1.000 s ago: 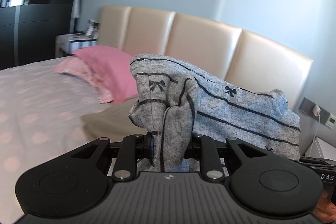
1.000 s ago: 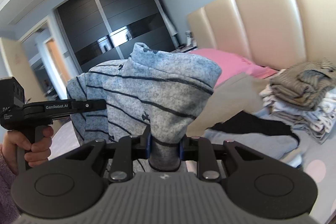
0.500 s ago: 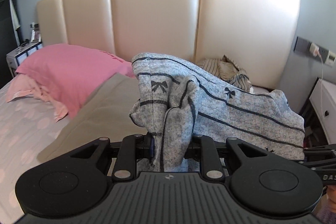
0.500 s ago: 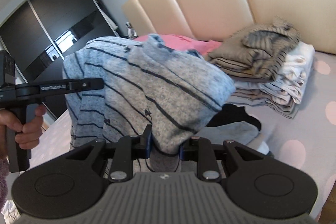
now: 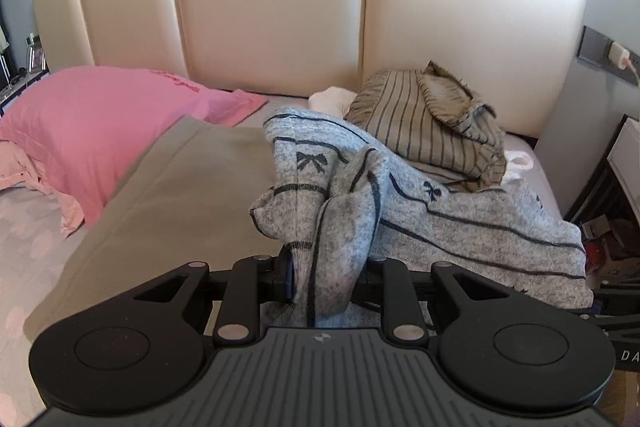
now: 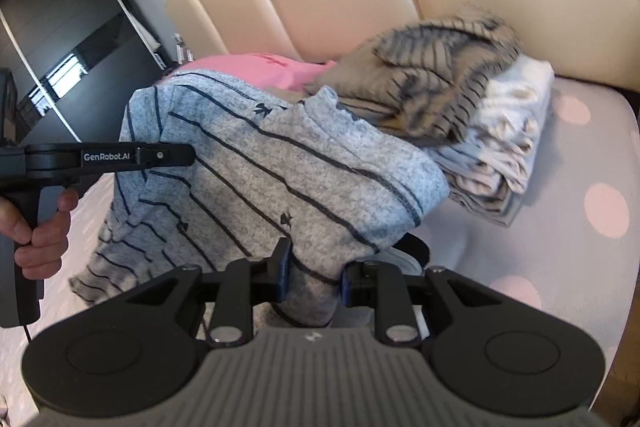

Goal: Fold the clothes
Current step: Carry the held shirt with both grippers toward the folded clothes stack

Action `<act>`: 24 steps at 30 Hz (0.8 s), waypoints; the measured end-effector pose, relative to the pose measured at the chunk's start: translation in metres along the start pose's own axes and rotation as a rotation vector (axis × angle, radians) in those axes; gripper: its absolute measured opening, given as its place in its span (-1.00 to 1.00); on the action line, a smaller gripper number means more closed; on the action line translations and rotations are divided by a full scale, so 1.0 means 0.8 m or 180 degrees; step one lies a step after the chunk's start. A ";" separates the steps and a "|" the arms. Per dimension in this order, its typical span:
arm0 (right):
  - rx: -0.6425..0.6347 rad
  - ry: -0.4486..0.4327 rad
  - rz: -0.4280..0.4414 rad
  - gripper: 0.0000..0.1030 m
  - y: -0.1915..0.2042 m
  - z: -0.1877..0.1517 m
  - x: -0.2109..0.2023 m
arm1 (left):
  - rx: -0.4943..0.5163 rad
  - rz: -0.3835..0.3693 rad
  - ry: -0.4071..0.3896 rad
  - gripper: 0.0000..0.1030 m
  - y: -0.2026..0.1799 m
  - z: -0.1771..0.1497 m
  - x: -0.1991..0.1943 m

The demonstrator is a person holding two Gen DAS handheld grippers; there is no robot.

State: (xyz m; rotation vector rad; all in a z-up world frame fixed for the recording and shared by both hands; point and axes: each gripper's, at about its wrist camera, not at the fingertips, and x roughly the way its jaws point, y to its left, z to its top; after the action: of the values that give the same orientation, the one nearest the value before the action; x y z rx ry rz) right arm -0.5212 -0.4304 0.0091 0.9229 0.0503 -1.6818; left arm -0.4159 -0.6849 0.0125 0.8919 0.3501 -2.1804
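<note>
Clothes in a folded pile (image 6: 492,131) are sitting past the grey striped top (image 6: 272,163), partly hidden by it. Left tongs (image 5: 328,275) and right tongs (image 6: 312,271) are both pinching that top. Only the right view is showing a hand (image 6: 36,227).

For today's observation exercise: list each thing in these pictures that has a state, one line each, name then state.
Left tongs: shut on grey striped garment.
Right tongs: shut on grey striped garment.
Grey striped garment: bunched, held between both tongs.
Clothes stack: folded, piled by the headboard.
Brown striped garment: on top of the stack, rumpled.
Pink pillow: lying on the bed.
</note>
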 end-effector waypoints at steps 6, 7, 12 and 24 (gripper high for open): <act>0.0232 0.0131 -0.0128 -0.22 -0.021 0.000 0.020 | -0.0008 0.0139 0.0207 -0.50 -0.009 -0.004 0.033; 0.0272 0.0111 -0.0200 -0.22 -0.026 0.001 0.021 | -0.0023 0.0161 0.0244 -0.48 -0.008 -0.004 0.039; 0.0314 -0.0032 -0.0713 -0.25 -0.044 0.010 0.026 | -0.0096 0.0418 0.0086 -0.31 0.005 0.008 0.022; -0.0201 -0.0262 -0.0164 -0.25 0.001 -0.002 -0.015 | 0.0007 0.0508 -0.0093 -0.46 0.001 -0.012 -0.049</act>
State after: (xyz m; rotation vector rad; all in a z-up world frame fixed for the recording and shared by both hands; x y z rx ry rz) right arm -0.5191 -0.4205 0.0157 0.8107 0.0718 -1.7544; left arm -0.3920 -0.6599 0.0329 0.8585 0.2532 -2.0452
